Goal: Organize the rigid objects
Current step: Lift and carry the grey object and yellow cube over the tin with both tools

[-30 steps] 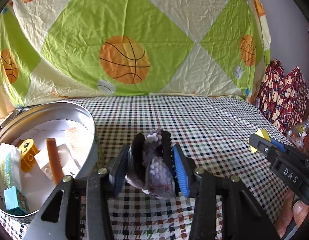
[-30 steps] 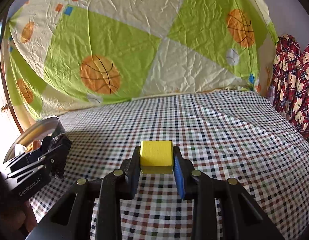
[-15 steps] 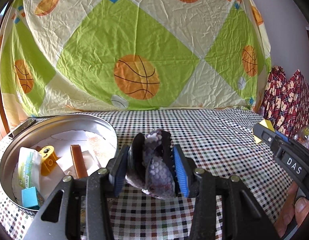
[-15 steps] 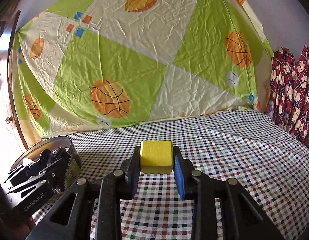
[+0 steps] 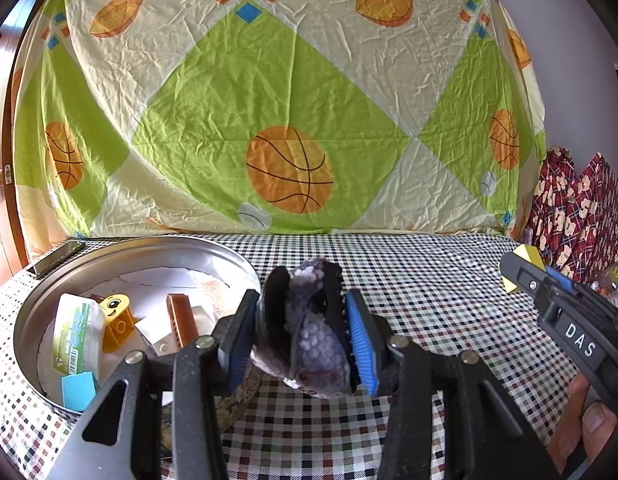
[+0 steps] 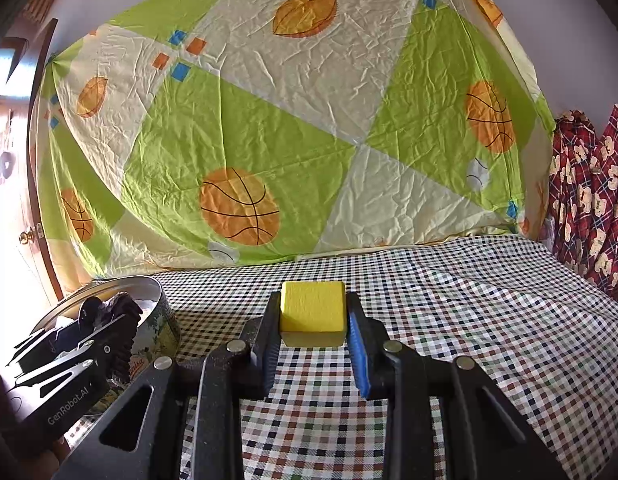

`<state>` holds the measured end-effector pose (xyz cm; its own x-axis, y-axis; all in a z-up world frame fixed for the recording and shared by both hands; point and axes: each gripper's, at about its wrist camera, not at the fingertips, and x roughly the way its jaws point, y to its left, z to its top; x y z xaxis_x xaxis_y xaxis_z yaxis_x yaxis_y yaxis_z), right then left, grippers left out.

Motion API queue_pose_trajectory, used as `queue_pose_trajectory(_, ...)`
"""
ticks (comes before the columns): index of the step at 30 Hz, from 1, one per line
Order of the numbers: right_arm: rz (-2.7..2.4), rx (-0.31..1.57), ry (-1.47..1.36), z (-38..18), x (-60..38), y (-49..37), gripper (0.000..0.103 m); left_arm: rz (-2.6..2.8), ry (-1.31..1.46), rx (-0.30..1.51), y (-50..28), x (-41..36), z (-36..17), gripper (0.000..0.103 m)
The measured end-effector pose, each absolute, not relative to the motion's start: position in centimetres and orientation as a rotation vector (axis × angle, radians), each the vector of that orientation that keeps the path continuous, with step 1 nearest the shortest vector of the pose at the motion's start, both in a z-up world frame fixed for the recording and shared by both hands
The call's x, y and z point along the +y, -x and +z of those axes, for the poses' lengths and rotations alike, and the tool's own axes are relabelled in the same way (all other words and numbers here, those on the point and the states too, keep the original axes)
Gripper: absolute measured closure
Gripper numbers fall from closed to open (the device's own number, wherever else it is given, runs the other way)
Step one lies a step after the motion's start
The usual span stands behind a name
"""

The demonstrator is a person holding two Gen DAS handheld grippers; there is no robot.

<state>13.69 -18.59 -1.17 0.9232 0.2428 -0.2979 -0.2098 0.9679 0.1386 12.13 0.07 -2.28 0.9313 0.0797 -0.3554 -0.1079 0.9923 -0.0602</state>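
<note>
My left gripper [image 5: 300,312] is shut on a black hair claw clip [image 5: 317,340] with a purple scaly pattern, held just right of a round metal tin [image 5: 149,246]. In the tin lie a white-green pack [image 5: 75,336], a yellow toy block with a face [image 5: 117,320], a brown bar [image 5: 183,320] and a blue block [image 5: 79,392]. My right gripper [image 6: 313,304] is shut on a yellow cube [image 6: 313,312] above the checked cloth. From the right wrist the tin [image 6: 149,284] and the left gripper [image 6: 109,316] show at far left.
A checked tablecloth [image 5: 429,280] covers the table. A basketball-print sheet [image 5: 289,120] hangs behind it. Red patterned fabric [image 5: 581,216] is piled at the right edge. A dark flat bar [image 5: 57,258] lies at the back left corner. A person's fingers [image 5: 593,428] hold the right gripper.
Both grippers have shifted left toward the tin and tilted up a little. The tin now sits closer to the left gripper's fingers. Both grips are unchanged.
</note>
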Motion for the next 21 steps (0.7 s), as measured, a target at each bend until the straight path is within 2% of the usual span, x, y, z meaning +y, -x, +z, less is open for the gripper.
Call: queue_pose_trajectory(21, 0.28, 0.289, -0.12, -0.8, -17.1, -12.7, 0.071, 0.124, 0.094, 0.321, -10.5, 1.7, -2.0, 0.06)
